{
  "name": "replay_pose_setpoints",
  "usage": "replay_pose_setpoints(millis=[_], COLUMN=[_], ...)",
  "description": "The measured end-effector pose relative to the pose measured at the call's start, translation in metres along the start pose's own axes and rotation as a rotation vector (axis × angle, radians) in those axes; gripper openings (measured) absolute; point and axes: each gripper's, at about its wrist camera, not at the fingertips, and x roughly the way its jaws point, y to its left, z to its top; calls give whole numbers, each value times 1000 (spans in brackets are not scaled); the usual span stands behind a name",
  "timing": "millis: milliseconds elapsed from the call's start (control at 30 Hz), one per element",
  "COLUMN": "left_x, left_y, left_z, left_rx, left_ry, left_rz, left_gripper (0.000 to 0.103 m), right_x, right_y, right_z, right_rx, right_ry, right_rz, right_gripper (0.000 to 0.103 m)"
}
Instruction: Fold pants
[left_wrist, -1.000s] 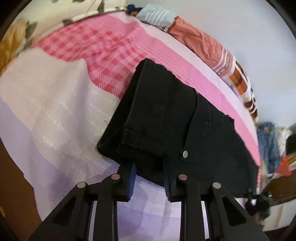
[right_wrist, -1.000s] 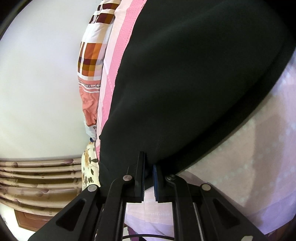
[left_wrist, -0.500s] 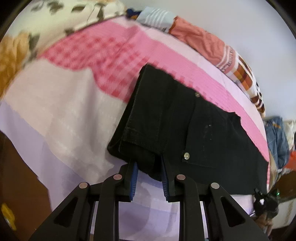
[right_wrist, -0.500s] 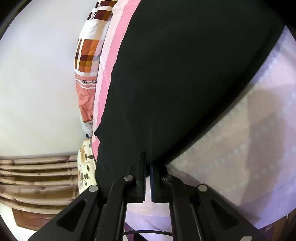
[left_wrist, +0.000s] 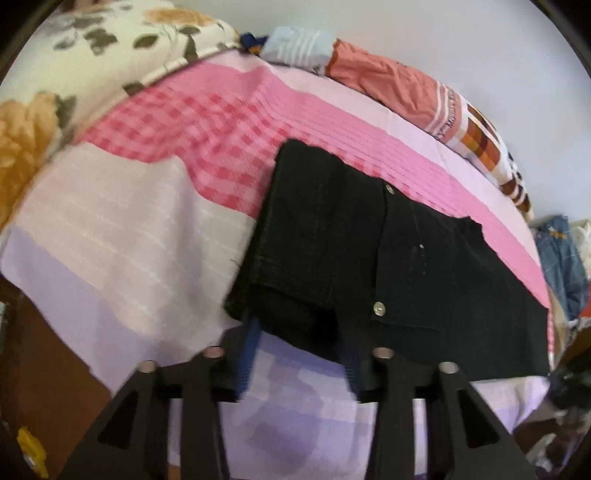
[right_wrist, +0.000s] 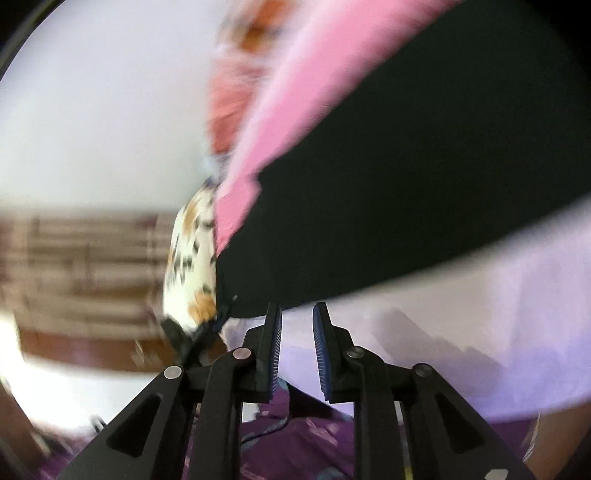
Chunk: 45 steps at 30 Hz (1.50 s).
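Observation:
Black pants (left_wrist: 369, 258) lie folded on the bed, with the waistband and two metal buttons showing in the left wrist view. My left gripper (left_wrist: 299, 354) is open at the near edge of the pants; the fabric hangs between its spread fingers and does not look pinched. In the blurred right wrist view my right gripper (right_wrist: 297, 343) is open, just below the edge of the black pants (right_wrist: 406, 184), with nothing between its fingers.
The bed has a pink checked and lilac sheet (left_wrist: 129, 229). A floral pillow (left_wrist: 74, 55) lies at the far left and a folded orange patterned blanket (left_wrist: 424, 99) along the wall. Clothes (left_wrist: 561, 258) are piled at the right. A wooden headboard (right_wrist: 74, 266) shows in the right wrist view.
Both grippers have opened and let go of the pants. The left one pulled back a little. The right one swung away fast, blurring its view.

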Motion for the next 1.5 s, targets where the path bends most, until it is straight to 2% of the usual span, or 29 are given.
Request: replay_pose_setpoints(millis=[33, 67, 133, 167, 233, 300, 333, 433, 567, 700, 800, 900, 933, 967, 1067, 1300, 1400, 1500], left_x=[-3, -6, -14, -16, -24, -28, -28, -20, 0, 17, 23, 30, 32, 33, 35, 43, 44, 49], left_y=[0, -2, -6, -7, -7, -9, -12, -24, -29, -22, -16, -9, -7, -5, -4, -7, -7, -7], left_z=[0, 0, 3, 4, 7, 10, 11, 16, 20, 21, 22, 22, 21, 21, 20, 22, 21, 20], left_rx=[2, 8, 40, 53, 57, 44, 43, 69, 82, 47, 22, -13, -26, -40, -59, -40, -41, -32], left_ry=[-15, -33, -74, -85, -122, -143, -142, -143, -101, -61, -43, -18, -14, -9, -12, -10, -15, -25], left_rz=[10, 34, 129, 144, 150, 94, 74, 84, 107, 117, 120, 113, 111, 105, 94, 112, 113, 122], left_gripper=[54, 54, 56, 57, 57, 59, 60, 61, 62, 62, 63, 68, 70, 70, 73, 80, 80, 85], right_x=[13, 24, 56, 78, 114, 150, 160, 190, 216, 249, 251, 254, 257, 257, 251, 253, 257, 256], right_y=[23, 35, 55, 65, 80, 90, 90, 91, 84, 77, 80, 81, 80, 78, 70, 68, 71, 65], right_z=[16, 27, 53, 69, 95, 120, 129, 151, 174, 169, 166, 173, 176, 178, 185, 183, 182, 185], right_rx=[-129, -209, -344, -405, -503, -591, -611, -687, -705, -707, -735, -732, -736, -743, -705, -733, -746, -706], right_ry=[-3, -3, 23, 55, 114, 155, 174, 217, 305, 458, 499, 471, 463, 457, 384, 292, 286, 278], right_rz=[-69, -110, -168, -173, -175, -217, -218, -264, -243, -237, -189, -170, -179, -200, -191, -257, -268, -247], right_gripper=[33, 37, 37, 37, 37, 37, 37, 37, 37, 36, 37, 35, 29, 17, 8, 6, 5, 5])
